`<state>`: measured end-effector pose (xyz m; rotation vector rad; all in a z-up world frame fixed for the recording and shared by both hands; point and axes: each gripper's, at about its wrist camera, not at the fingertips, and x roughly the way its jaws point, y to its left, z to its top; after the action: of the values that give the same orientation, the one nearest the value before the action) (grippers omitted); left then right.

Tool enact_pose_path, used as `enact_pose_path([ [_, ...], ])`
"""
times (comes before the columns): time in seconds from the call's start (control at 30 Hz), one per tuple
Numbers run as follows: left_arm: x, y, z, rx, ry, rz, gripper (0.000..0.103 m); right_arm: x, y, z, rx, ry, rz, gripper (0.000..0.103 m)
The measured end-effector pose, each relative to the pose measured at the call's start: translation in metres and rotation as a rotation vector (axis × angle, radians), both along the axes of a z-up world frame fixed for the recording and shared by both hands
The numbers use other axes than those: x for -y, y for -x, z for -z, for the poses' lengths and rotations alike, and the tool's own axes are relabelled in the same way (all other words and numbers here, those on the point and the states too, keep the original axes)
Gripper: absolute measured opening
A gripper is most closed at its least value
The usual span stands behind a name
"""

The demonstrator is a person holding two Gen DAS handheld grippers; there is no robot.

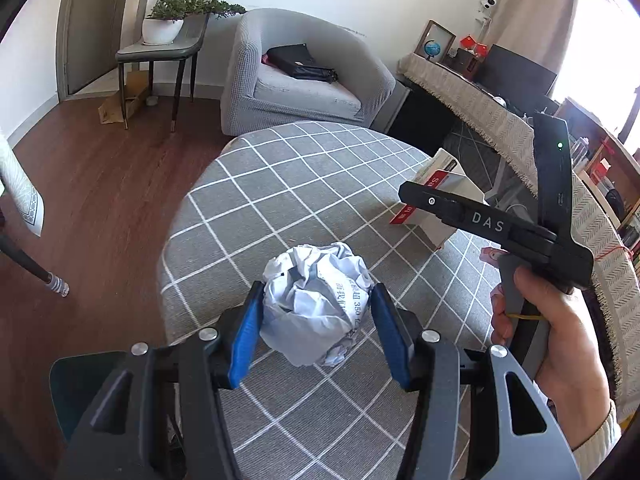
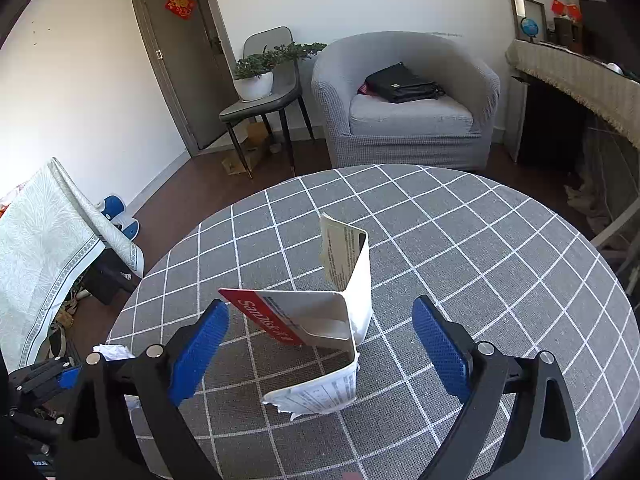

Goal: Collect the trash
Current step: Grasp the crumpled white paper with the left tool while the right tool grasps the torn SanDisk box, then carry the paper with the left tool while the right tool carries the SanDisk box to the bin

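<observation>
A crumpled ball of pale paper (image 1: 316,304) lies on the round table with the grey checked cloth (image 1: 304,176). My left gripper (image 1: 316,304) has a blue pad on each side of the ball, touching or nearly touching it; I cannot tell whether it grips. A torn white and red SanDisk carton (image 2: 332,320) stands opened on the cloth (image 2: 460,240). My right gripper (image 2: 320,344) is open around it, both pads apart from the card. The carton (image 1: 440,196) and the right gripper's body also show in the left wrist view. The paper ball (image 2: 114,352) peeks in at the left of the right wrist view.
A grey armchair (image 2: 404,108) with a black bag stands beyond the table. A chair with a potted plant (image 2: 256,76) stands by the door. A cloth-covered desk (image 1: 500,116) runs along the right. Another draped table (image 2: 44,240) is at the left.
</observation>
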<state>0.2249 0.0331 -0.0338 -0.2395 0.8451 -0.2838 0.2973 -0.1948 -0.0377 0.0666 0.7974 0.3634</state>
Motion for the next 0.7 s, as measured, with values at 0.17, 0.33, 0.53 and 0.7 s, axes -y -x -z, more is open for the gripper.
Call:
enact_pose_path([
  [0.17,-0.017,0.010,-0.005,0.006,-0.024,-0.017,0.057,-0.001,-0.004,0.001,-0.039,-0.013,0.031,0.057],
  [0.33,-0.036,0.025,-0.012,0.016,-0.049,-0.045,0.057,-0.011,0.003,-0.020,0.002,-0.043,0.018,0.055],
  [0.53,-0.059,0.048,-0.025,0.046,-0.094,-0.086,0.057,-0.033,0.009,-0.031,-0.001,-0.093,-0.026,0.052],
  [0.7,-0.083,0.063,-0.027,0.040,-0.120,-0.122,0.057,-0.061,0.019,-0.037,-0.001,-0.116,-0.092,0.052],
])
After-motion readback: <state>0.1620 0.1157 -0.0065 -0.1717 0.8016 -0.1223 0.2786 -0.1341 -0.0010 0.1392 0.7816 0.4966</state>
